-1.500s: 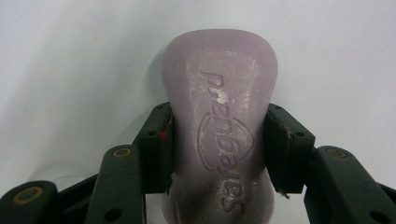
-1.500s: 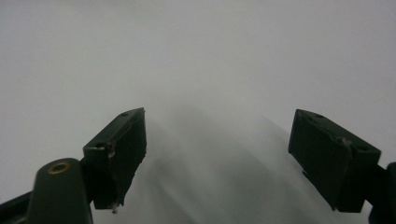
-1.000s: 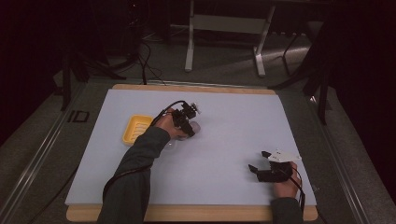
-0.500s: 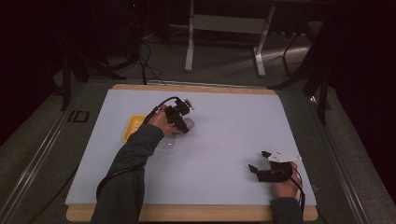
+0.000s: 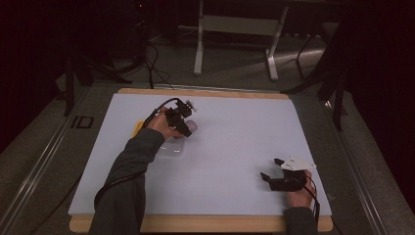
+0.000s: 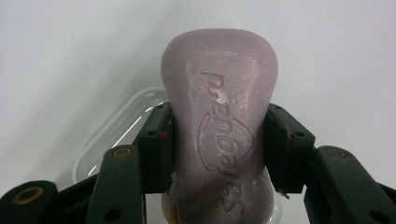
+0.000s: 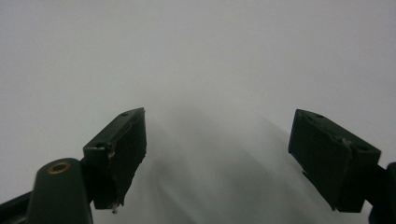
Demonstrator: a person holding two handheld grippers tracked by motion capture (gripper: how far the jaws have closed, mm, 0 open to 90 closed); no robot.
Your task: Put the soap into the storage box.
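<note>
A pale purple bar of soap point(image 6: 219, 126) with embossed lettering is clamped between the jaws of my left gripper point(image 6: 218, 140), which is shut on it. From above, that left gripper point(image 5: 182, 122) holds the soap point(image 5: 191, 126) over the left middle of the white table, just above a clear plastic dish point(image 5: 172, 148). The dish's rim point(image 6: 109, 135) curves behind the soap. My right gripper point(image 5: 271, 169) rests near the table's front right, open, with nothing between its jaws; its two pads point(image 7: 123, 149) stand wide apart over bare white surface.
A yellow object point(image 5: 139, 128) lies on the white table top point(image 5: 235, 142), mostly hidden behind the left hand. Dark floor, cables and a metal stand's legs point(image 5: 198, 54) lie beyond the table's far edge.
My left gripper with the soap has moved slightly left and away from me, now over the clear dish. The right gripper has stayed in place.
</note>
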